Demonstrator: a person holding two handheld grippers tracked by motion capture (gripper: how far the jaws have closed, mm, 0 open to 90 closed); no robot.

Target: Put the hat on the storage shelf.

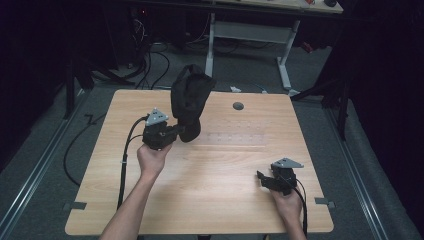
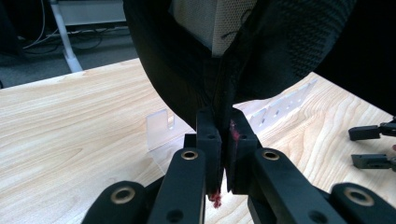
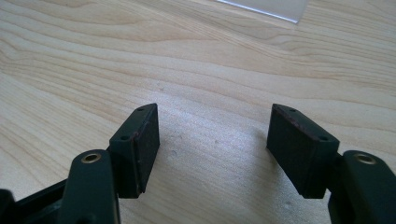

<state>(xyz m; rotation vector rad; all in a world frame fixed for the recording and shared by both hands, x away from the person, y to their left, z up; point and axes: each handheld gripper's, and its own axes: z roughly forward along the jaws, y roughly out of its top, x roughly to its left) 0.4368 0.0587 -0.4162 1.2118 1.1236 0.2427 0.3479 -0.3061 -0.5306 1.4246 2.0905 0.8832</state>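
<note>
The wooden table (image 1: 210, 175) fills the frame's middle. A black bag (image 1: 189, 97) hangs above its upper left, clamped at its edge by the left gripper (image 1: 176, 131). At lower right, the right gripper (image 1: 265, 178) rests, jaws apart.

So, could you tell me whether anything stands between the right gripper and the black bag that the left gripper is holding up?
Nothing visible does. The right gripper rests open near the table's right front edge, and bare wood lies between it and the black bag, which the left gripper pinches above the table.
</note>
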